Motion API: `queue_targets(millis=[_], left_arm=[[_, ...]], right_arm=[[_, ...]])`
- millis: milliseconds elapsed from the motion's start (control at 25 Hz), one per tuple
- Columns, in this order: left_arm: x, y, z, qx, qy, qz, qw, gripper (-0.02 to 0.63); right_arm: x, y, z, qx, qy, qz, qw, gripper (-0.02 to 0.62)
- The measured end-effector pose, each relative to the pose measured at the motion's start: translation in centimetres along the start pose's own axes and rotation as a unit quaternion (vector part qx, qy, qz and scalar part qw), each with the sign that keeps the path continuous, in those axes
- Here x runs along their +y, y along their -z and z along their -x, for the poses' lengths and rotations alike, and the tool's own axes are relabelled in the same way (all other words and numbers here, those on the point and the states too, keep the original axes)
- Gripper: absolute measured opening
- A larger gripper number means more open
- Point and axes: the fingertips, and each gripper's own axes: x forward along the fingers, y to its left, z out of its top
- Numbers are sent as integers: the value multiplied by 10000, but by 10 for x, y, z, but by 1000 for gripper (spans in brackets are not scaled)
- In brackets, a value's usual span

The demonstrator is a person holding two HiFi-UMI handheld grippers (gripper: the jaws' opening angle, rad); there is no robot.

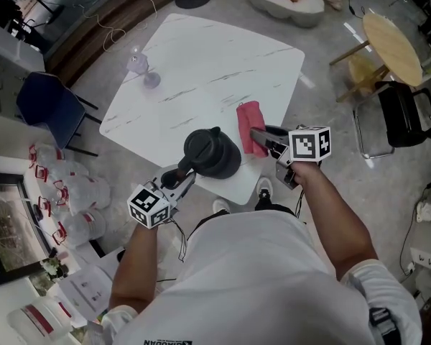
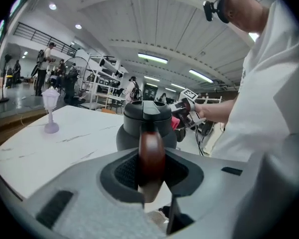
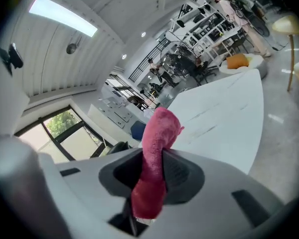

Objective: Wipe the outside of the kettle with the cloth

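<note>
A dark grey kettle (image 1: 212,152) stands near the front edge of the white marble table (image 1: 201,77). Its brown handle (image 2: 151,156) points back at me. My left gripper (image 1: 183,178) is shut on that handle, which fills the gap between the jaws in the left gripper view (image 2: 151,169), with the kettle (image 2: 147,123) just beyond. My right gripper (image 1: 263,136) hangs to the right of the kettle, shut on a pink cloth (image 1: 250,126). In the right gripper view the cloth (image 3: 154,158) stands folded up out of the gripper (image 3: 152,169). The cloth is apart from the kettle.
A pale purple goblet (image 1: 149,74) stands at the table's far left. A blue chair (image 1: 50,106) and plastic bottles (image 1: 75,192) are left of the table. A round wooden table (image 1: 391,45) and a black chair (image 1: 406,113) are on the right.
</note>
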Motion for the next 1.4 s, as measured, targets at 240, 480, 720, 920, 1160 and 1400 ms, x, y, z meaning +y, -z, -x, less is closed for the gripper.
queue_targets(millis=[240, 480, 720, 920, 1160, 1400], left_arm=[[-15, 5, -2, 156, 275, -862, 9958, 95], [-15, 9, 1, 78, 445, -1167, 9921, 94], [-25, 7, 0, 91, 480, -1732, 9837, 92], [-35, 3, -6, 220, 538, -2086, 9763, 94], [-37, 2, -10, 436, 756, -2442, 9658, 95], [-37, 12, -11, 656, 800, -2606, 9599, 98]], right_arm=[[49, 2, 1, 355, -1629, -113, 9859, 103], [66, 12, -1, 726, -2635, -440, 9609, 103], [50, 33, -25, 1192, -2361, -307, 9639, 103], [28, 46, -31, 1518, -1809, 70, 9717, 101], [-8, 63, -39, 2106, -1038, 730, 9693, 101], [-42, 88, -50, 2650, -575, 1192, 9551, 100]])
